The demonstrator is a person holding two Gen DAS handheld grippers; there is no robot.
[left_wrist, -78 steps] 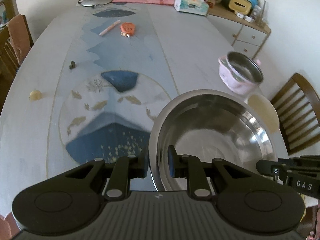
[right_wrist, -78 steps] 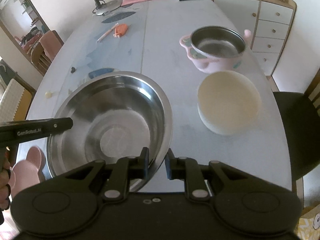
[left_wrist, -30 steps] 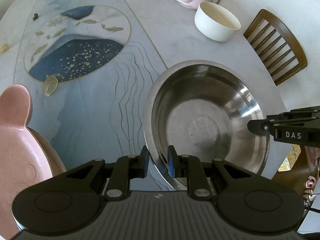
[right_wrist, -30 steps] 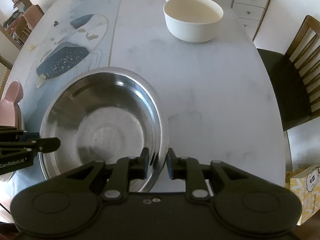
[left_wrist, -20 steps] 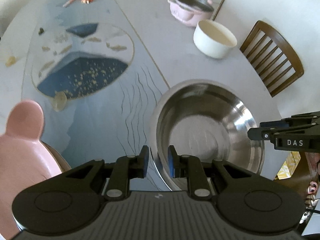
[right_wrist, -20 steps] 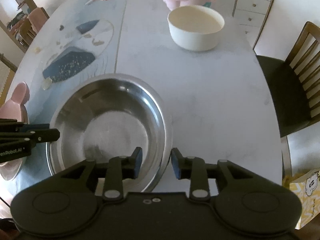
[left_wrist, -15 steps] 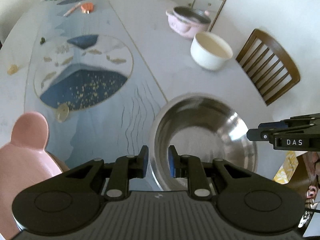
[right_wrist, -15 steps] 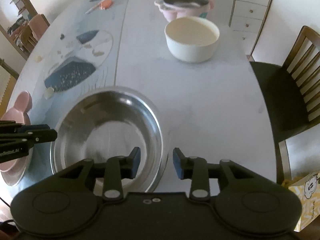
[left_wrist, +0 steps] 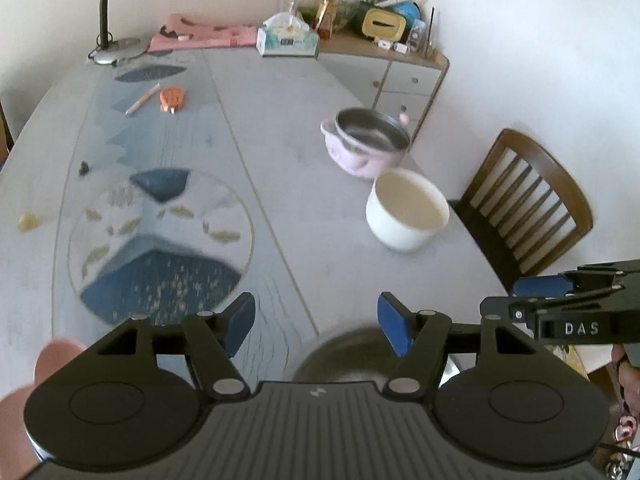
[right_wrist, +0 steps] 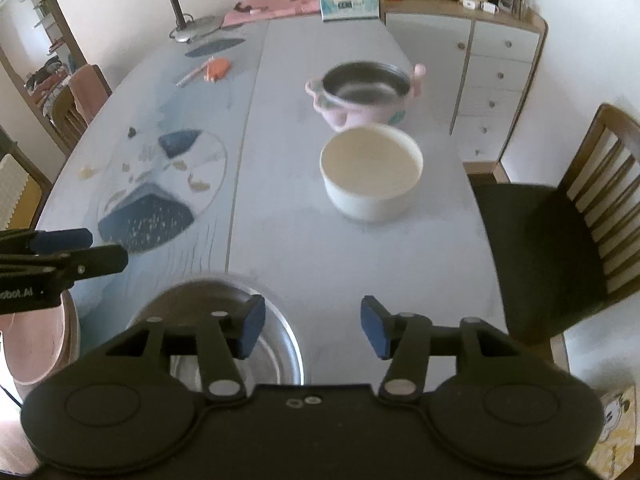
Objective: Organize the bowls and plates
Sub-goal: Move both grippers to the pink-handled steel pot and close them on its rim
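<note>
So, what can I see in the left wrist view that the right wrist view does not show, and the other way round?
Only the left wrist view shows the left gripper head-on, jaws open with nothing between them.

Only the right wrist view shows the right gripper head-on, likewise open and empty, plus the wall shelf and the pink plate more fully.

Both show the steel bowl low at the near table edge, the cream bowl, the pink pot, the lamp and the chair.

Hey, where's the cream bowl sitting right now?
In the right wrist view the cream bowl stands on the table's right half, just in front of the pink pot, near the wooden chair.
</note>
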